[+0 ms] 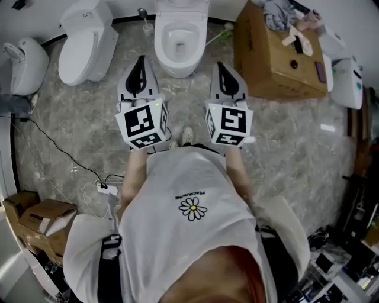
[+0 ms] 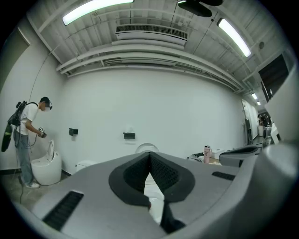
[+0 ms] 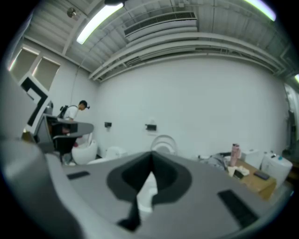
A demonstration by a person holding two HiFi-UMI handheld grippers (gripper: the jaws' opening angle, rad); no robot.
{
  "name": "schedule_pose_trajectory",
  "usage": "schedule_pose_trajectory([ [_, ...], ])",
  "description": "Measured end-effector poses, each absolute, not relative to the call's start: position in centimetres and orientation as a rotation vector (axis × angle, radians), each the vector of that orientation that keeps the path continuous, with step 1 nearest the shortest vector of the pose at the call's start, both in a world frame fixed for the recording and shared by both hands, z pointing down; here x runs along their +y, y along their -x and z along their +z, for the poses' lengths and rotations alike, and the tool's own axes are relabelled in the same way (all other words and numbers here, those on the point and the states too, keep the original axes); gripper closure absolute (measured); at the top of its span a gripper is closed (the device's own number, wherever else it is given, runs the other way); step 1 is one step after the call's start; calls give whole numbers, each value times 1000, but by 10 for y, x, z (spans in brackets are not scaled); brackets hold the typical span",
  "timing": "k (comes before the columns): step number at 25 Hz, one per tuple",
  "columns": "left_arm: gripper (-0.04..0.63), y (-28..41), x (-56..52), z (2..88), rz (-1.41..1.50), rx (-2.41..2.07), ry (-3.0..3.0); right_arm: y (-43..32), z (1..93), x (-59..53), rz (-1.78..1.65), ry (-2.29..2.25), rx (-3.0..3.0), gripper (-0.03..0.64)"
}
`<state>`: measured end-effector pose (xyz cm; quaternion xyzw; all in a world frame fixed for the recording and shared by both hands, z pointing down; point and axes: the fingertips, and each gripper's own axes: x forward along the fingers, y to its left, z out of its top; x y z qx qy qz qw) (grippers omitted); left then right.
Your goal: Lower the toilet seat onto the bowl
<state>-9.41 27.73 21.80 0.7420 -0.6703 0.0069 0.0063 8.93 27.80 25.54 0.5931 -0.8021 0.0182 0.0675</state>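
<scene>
A white toilet bowl (image 1: 179, 40) stands on the marble floor straight ahead. Its seat (image 1: 181, 7) is raised upright at the back; it shows as a pale oval above the jaws in the left gripper view (image 2: 146, 147) and the right gripper view (image 3: 164, 142). My left gripper (image 1: 141, 60) hovers in front of the bowl's left side, shut and empty, apart from the toilet. My right gripper (image 1: 221, 66) is level with it in front of the bowl's right side, also shut with nothing held. In both gripper views the dark pads meet in a closed line, left gripper (image 2: 150, 155), right gripper (image 3: 151, 155).
A second white toilet (image 1: 89, 41) and a third (image 1: 26, 64) stand to the left. A cardboard box (image 1: 278, 56) with cloths on top is close to the bowl's right. A cable and power strip (image 1: 106, 188) lie at the floor's left. Another person (image 2: 25, 135) works at a far toilet.
</scene>
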Motion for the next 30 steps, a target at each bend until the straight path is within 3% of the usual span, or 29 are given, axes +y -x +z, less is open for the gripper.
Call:
schedule_pose_trajectory([
  [30,575,93,236,216,-76,-2201,-2249,-113,257,230,26,-1788,-2509,586],
])
